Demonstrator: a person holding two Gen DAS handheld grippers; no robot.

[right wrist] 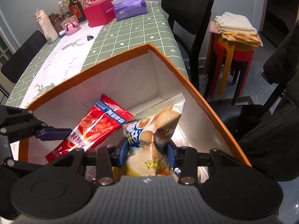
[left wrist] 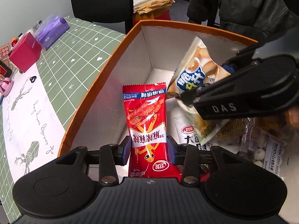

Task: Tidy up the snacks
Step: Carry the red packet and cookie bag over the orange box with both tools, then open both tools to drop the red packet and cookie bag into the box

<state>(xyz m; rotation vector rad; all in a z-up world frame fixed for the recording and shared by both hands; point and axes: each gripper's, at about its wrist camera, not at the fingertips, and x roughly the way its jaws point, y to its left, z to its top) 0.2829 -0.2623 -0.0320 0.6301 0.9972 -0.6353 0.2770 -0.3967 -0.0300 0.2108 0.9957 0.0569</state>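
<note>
While both claws hang over the orange-rimmed box [left wrist: 104,69], the left claw [left wrist: 149,148] is clamped on a red snack packet [left wrist: 145,115], pads pressing its lower half, the packet's top pointing down into the white interior. Just beside it, the right claw [right wrist: 147,154] is squeezed tight on a beige biscuit bag [right wrist: 158,128], crumpling its middle above the box floor, where more packets [left wrist: 261,145] lie. Beyond the box, the green gridded surface [right wrist: 130,31] carries a red cube box [right wrist: 100,14] and a purple tissue pack [right wrist: 129,7].
</note>
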